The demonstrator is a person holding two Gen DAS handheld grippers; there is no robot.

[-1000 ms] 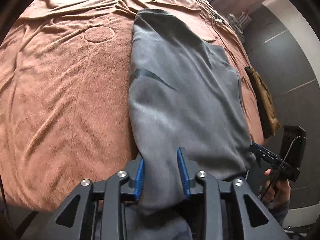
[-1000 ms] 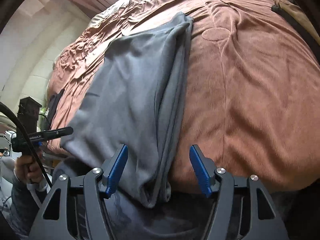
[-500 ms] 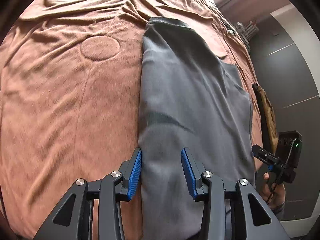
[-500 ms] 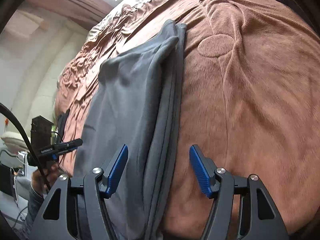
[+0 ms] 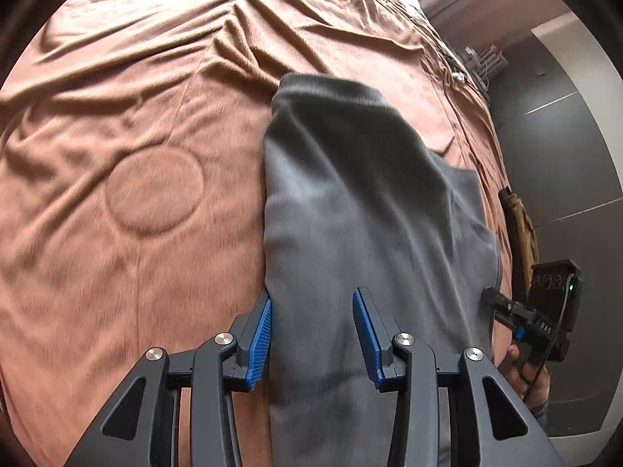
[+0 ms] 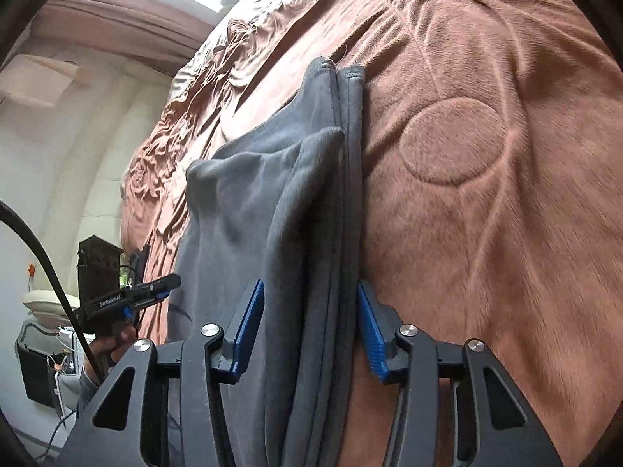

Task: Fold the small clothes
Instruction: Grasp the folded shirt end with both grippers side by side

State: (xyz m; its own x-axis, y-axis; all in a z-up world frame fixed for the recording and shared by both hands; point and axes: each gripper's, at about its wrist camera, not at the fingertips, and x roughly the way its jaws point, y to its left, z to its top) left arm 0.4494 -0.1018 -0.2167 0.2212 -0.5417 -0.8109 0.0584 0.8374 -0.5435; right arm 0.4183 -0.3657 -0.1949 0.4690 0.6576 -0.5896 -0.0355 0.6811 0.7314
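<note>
Grey folded garment (image 5: 362, 210) lies flat on the rust-brown bedspread (image 5: 128, 272), just beside the round embossed circle (image 5: 153, 194) stitched into the bedspread. No containers visible. Left gripper (image 5: 311, 334) straddles the garment's near edge on the circle side, blue pads (image 5: 261, 342) apart, not pinching cloth. Right gripper (image 6: 309, 334) sits over the stacked layered hems (image 6: 342, 233) on the garment's opposite long edge, circle (image 6: 453, 140) beside it; jaws have just been closing with the layers between them, the pads not clearly pressing the cloth.
</note>
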